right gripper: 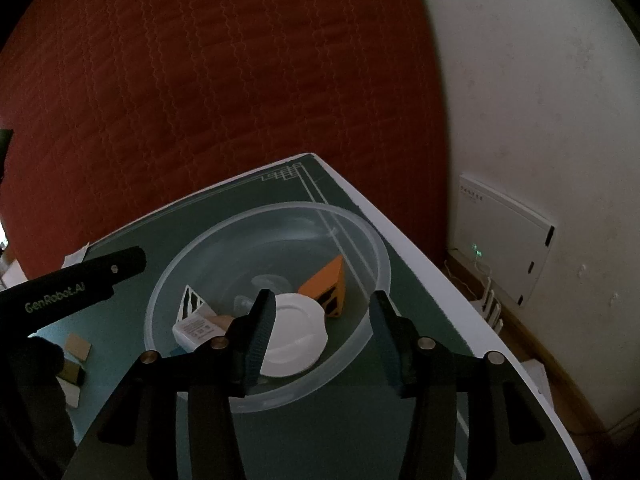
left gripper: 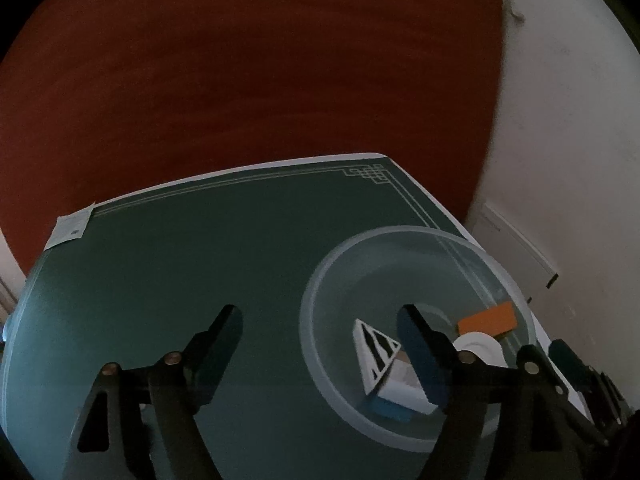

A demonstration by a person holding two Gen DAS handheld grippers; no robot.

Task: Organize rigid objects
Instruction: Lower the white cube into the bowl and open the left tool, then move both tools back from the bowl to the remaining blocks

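Green mat, left-wrist view: dark green mat (left gripper: 168,264) with a thin pale border line covers the table ahead of my left claw (left gripper: 320,328) and runs under both fingers.
Left claw: jaws stand wide apart, with nothing between them but bare mat and the bowl's near-left wall.
Bowl: clear plastic bowl (left gripper: 320,280) sits ahead and to the right of my left claw; my right-hand finger (left gripper: 416,344) hangs over its inside.
Box: white box with a black-striped end (left gripper: 376,352) lies in the bowl, just left of that finger.
Orange block: orange piece (left gripper: 488,320) lies farther right in the bowl, against its far-right wall.
White lid: round white lid (left gripper: 480,348) shows just beside the orange piece, partly hidden by my finger.
Right-wrist view, right claw: my right claw (right gripper: 324,320) is part open and holds nothing; its left finger is over the bowl, its right finger outside the rim.
Bowl from here: clear bowl (right gripper: 168,280) lies straight ahead, under my left finger.
Contents: white lid (right gripper: 296,328) just right of my left finger, orange piece (right gripper: 324,284) beyond it, white box (right gripper: 196,320) to the left.
Other claw: left claw's black finger (right gripper: 88,276) reaches in from the left, beside the bowl.
Loose pieces: small tan blocks (right gripper: 78,346) lie on the mat, left of the bowl.
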